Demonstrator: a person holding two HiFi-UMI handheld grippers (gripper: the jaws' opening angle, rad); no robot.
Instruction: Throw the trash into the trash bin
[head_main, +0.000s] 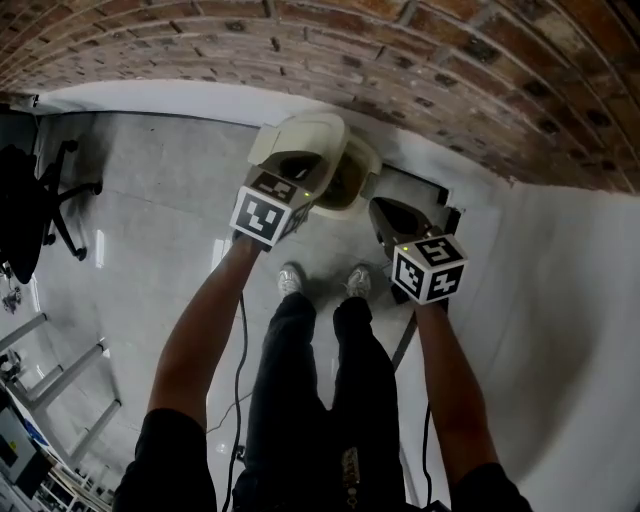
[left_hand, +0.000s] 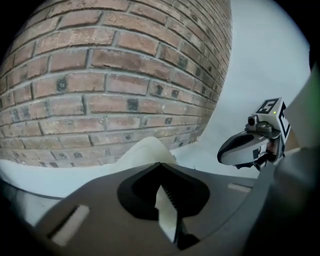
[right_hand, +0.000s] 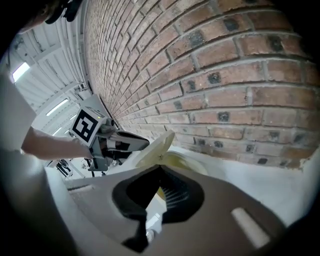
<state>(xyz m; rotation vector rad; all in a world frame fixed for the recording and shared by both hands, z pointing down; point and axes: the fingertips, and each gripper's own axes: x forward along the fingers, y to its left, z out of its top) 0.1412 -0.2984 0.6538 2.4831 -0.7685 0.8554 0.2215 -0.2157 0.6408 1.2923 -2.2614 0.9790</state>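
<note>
The person stands on the pale floor (head_main: 150, 230) facing a brick wall (head_main: 420, 60), and the trash bin (head_main: 362, 170) is placed directly in front of the shoes (head_main: 290, 280), against the white lower band of that wall. The bin is cream-coloured and its lid (head_main: 300, 135) is raised, so the dark opening is exposed. The left gripper (left_hand: 161, 169) is clenched: its two jaws meet at the tips, and only a thin pale strip shows in the slit behind them. It cannot be told whether this strip is a thin scrap or just the face of a pad. In the head view this gripper is over the near edge of the bin, and in its own view the raised lid appears just beyond the jaw tips; whether it touches the lid is not clear. The right gripper (right_hand: 160, 171) is also clenched, tips together, with nothing recognisable held between them. It is to the right of the bin, near but apart from it, and it points toward the open mouth with its yellowish inside. A black office chair (head_main: 25, 210) stands well apart at the left
</note>
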